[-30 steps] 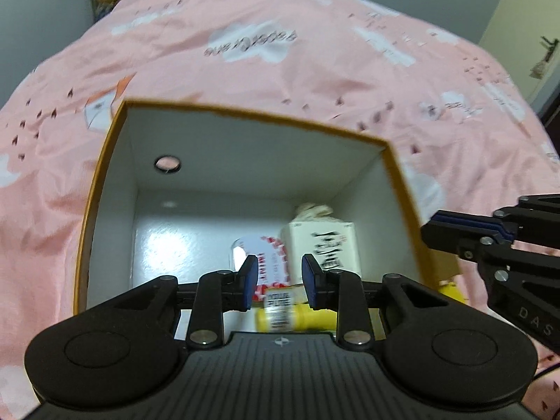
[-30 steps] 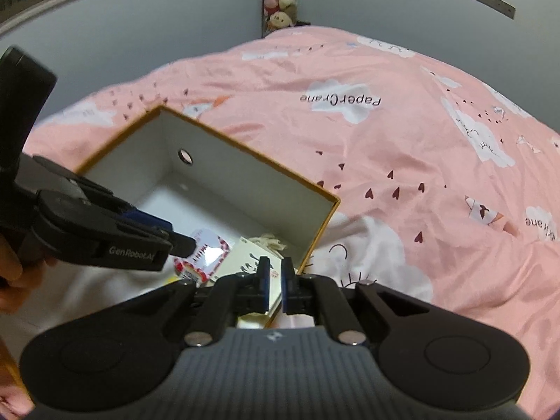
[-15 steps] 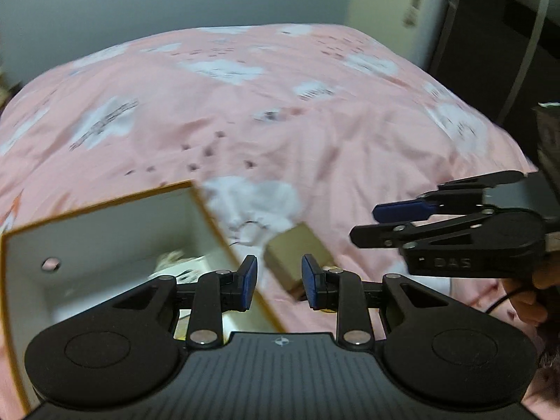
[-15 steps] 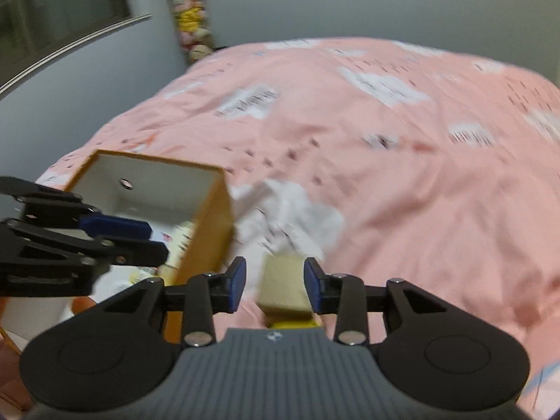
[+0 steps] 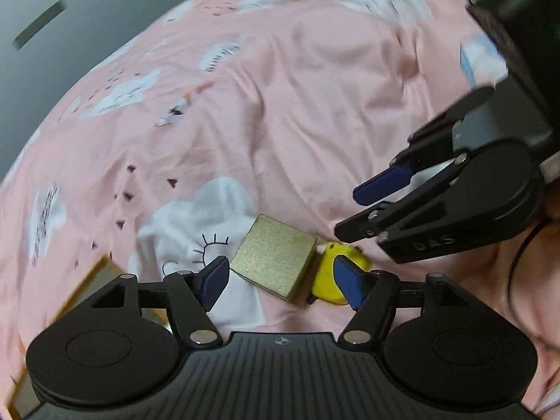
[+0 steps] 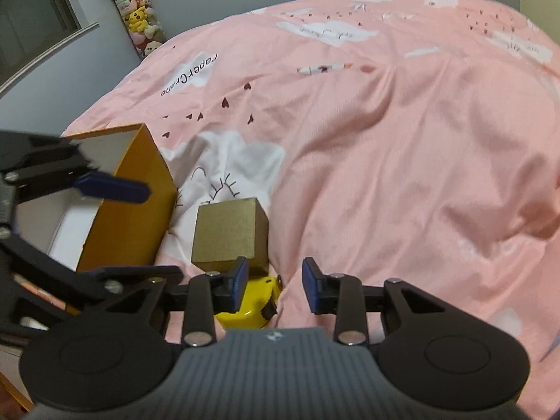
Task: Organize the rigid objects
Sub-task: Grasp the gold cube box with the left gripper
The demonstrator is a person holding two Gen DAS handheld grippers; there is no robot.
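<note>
A: Left tool (image 5: 280,281)?
B: Jaws opening, already wide. Hangs over the pink bed (image 5: 280,112), tan cube (image 5: 274,260) in the gap between the blue pads, touched by neither. Nothing held.

A: Right tool (image 6: 275,283)?
B: Partly open, jaws apart, empty. Points down at the bedspread just right of the yellow tape measure (image 6: 252,302); left pad overlaps it in view, grip not evident.

A: Cube and tape measure, where?
B: Both on the bedspread, near edge, on the white cloud print. Tape measure nearer than the cube and touching it, as seen from the right wrist. From the left wrist, just right of the cube.

A: Orange box (image 6: 129,210)?
B: Left of the cube, close beside, open top, white inside. Contents mostly hidden behind the left tool.

A: Far left corner?
B: Stack of plush toys (image 6: 138,17) against the wall.
</note>
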